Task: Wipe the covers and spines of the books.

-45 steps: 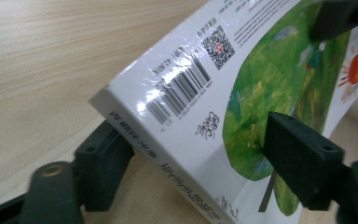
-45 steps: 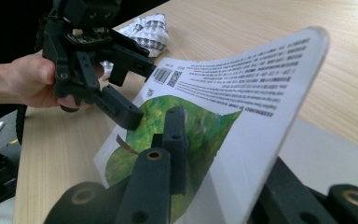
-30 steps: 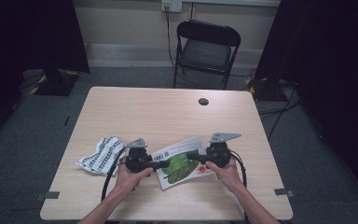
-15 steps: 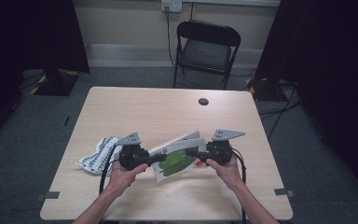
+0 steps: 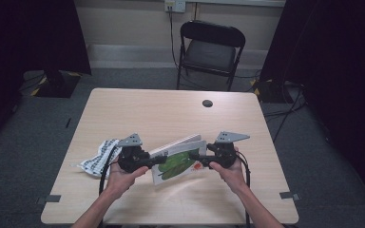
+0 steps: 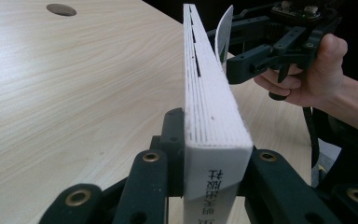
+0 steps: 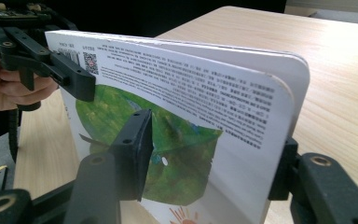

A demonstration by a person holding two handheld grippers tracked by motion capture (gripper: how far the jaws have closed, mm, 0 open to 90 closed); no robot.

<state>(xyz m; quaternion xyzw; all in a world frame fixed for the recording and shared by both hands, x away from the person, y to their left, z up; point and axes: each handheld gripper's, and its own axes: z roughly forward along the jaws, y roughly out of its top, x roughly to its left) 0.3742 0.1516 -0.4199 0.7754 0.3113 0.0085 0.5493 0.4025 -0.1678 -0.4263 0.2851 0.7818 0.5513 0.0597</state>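
We see desk carrying work near front edge. Board book held tilted above desk, front middle, so the two of us can grip opposite ends. Patterned cloth lies toward left edge, beside left gripper, clamped on spine end. Right gripper closed across cover edge, steadying.

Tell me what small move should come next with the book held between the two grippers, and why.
Probably the right gripper should swing the cover it pinches away from the page block. The left gripper is shut on the spine end of the book, which is raised off the table and tilted, and the cover already gapes from the pages at the far end.
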